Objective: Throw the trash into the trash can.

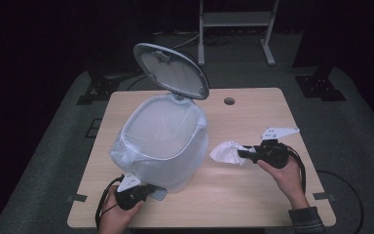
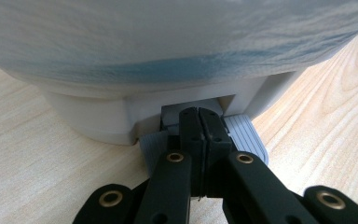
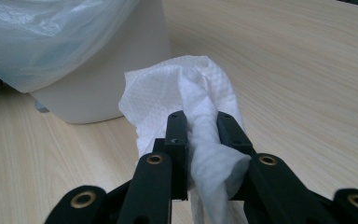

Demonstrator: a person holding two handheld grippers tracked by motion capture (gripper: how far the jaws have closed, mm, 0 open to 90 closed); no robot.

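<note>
Left claw (image 2: 199, 122), jaws together, presses the bin's pedal (image 2: 244, 133).

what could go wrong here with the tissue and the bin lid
1. The left gripper, jaws closed, presses the grey pedal of the bin; if it slips off the ridged pedal, the raised lid would likely drop before the tissue goes in.
2. The right gripper pinches the tissue only at one end; the loose part may catch on the bag liner draped over the rim and fall outside.
</note>
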